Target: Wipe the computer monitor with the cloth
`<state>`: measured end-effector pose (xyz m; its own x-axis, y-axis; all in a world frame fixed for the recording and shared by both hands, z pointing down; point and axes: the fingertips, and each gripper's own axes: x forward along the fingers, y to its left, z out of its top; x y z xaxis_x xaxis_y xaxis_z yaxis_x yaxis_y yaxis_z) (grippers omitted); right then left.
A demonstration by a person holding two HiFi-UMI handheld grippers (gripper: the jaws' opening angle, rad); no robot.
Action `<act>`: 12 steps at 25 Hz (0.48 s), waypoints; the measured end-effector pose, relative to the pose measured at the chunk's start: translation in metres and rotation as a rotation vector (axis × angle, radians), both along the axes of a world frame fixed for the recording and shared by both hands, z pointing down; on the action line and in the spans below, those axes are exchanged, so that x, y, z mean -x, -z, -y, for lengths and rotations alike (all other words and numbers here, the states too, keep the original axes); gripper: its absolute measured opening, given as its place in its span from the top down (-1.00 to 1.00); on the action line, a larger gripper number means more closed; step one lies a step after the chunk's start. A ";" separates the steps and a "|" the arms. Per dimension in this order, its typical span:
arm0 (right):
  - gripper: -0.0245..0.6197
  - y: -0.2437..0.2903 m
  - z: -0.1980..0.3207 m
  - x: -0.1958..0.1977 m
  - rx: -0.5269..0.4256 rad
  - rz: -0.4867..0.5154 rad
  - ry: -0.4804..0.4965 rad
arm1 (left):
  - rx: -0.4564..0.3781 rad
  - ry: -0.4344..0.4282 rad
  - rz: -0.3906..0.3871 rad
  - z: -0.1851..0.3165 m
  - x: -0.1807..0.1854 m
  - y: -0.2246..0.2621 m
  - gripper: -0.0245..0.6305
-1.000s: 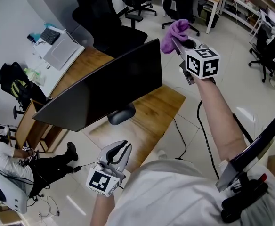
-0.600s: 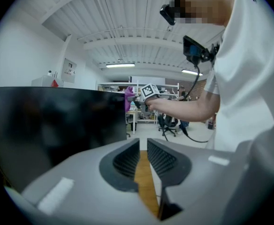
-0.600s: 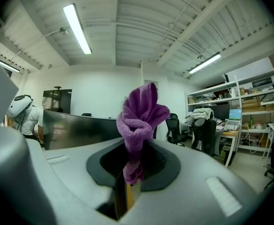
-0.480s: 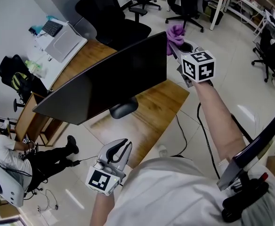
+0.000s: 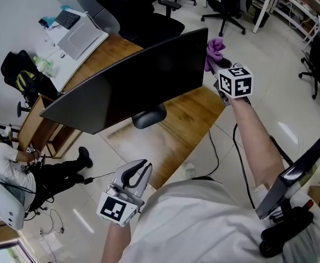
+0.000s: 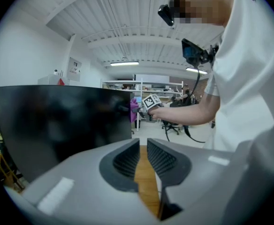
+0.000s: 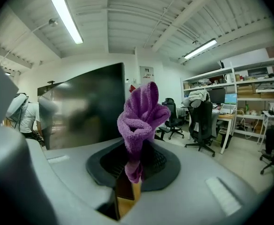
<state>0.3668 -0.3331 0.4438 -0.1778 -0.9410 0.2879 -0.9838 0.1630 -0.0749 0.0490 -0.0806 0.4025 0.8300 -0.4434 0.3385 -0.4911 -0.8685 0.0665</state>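
Observation:
A big black monitor (image 5: 127, 86) stands on a wooden desk (image 5: 176, 133), its screen dark. My right gripper (image 5: 219, 63) is shut on a bunched purple cloth (image 5: 213, 51), which sits right beside the monitor's right edge. In the right gripper view the cloth (image 7: 141, 118) sticks up from between the jaws, with the monitor (image 7: 87, 107) to its left. My left gripper (image 5: 140, 170) hangs low in front of the desk edge, shut on nothing. The left gripper view shows its jaws close together, the monitor (image 6: 62, 121) on the left, and the cloth (image 6: 134, 108) far off.
The monitor's grey foot (image 5: 149, 115) rests mid-desk. A white device (image 5: 83, 37) lies at the desk's far end. Black office chairs (image 5: 143, 10) stand behind the desk. A person (image 5: 12, 169) sits at the lower left. A cable (image 5: 212, 152) runs across the floor.
My right gripper has carried the cloth closer in to the monitor's right edge. The left gripper has stayed put, still shut.

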 end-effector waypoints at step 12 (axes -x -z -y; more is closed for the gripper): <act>0.75 -0.078 -0.002 -0.001 0.128 0.011 -0.017 | 0.015 0.044 0.029 -0.005 0.021 -0.004 0.71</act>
<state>0.3681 -0.3309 0.5213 -0.1659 -0.8994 0.4043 -0.9854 0.1349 -0.1044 0.0285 -0.0751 0.4068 0.7995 -0.4737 0.3693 -0.5305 -0.8452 0.0645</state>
